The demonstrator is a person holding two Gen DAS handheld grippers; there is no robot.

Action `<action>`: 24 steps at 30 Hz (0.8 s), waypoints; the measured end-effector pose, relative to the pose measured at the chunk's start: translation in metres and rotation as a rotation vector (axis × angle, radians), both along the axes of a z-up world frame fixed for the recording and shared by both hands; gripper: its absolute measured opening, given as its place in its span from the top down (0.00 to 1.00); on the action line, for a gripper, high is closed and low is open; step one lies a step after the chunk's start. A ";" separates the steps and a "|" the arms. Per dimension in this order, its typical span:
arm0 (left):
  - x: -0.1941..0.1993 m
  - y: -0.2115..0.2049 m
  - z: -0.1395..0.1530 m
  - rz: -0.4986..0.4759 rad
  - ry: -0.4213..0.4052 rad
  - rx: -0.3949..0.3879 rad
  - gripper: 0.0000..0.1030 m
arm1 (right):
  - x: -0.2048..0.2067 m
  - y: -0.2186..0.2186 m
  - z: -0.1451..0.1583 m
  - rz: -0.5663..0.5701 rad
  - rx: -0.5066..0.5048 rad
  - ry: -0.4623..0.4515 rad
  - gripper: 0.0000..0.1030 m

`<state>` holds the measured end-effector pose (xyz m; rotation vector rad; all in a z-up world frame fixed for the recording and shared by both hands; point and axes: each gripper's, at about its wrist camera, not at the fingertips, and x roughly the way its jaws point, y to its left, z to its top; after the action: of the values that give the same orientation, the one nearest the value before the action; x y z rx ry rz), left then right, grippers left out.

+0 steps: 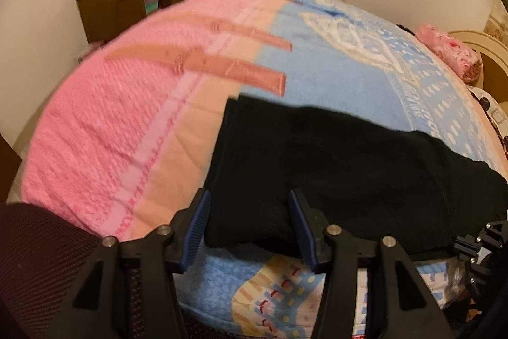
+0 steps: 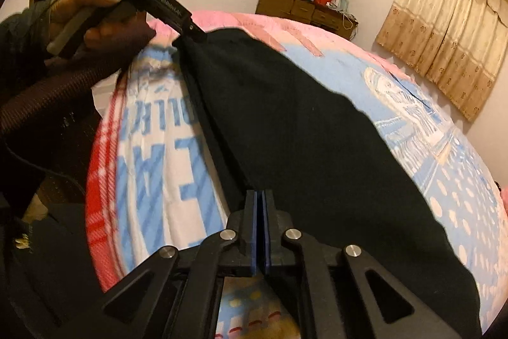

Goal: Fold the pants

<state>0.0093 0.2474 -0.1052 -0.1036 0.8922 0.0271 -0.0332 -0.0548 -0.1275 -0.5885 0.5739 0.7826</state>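
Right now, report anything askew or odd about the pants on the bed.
The black pants lie skewed across the blanket, one end hanging over its near edge. The left gripper is open around that end; the right gripper is shut on an edge.

Little can be read. In the right wrist view, at upper left, the left gripper (image 2: 190,30) carries small white print on its black body, too fine to make out. At centre left, the blanket (image 2: 158,154) bears large blue block letters, seen inverted and partly covered; no word reads whole.
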 end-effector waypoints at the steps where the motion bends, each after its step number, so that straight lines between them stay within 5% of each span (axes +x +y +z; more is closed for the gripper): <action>1: -0.002 -0.004 0.004 -0.005 -0.020 0.016 0.48 | -0.001 -0.001 0.002 0.004 0.005 0.001 0.97; 8: 0.007 -0.041 0.011 -0.071 -0.011 -0.003 0.48 | -0.004 -0.005 -0.003 0.004 -0.007 -0.006 0.95; 12: 0.009 -0.101 0.026 -0.201 -0.038 0.006 0.48 | -0.013 -0.046 0.008 -0.082 0.044 0.005 0.95; 18: 0.003 -0.213 0.026 -0.461 -0.038 -0.014 0.48 | -0.026 -0.189 0.016 -0.454 0.157 0.044 0.95; 21: -0.005 -0.270 0.013 -0.601 -0.012 -0.009 0.48 | -0.037 -0.288 0.023 -0.726 0.327 0.112 0.91; 23: -0.011 -0.301 0.006 -0.673 -0.010 0.023 0.48 | -0.051 -0.357 0.025 -0.937 0.456 0.126 0.62; 24: -0.014 -0.312 0.003 -0.700 -0.013 0.029 0.48 | -0.058 -0.380 0.025 -1.010 0.508 0.120 0.56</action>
<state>-0.0044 -0.0650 -0.1021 0.2390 0.8761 -0.6115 -0.0907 -0.4350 -0.1025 0.2427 0.6555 -0.0202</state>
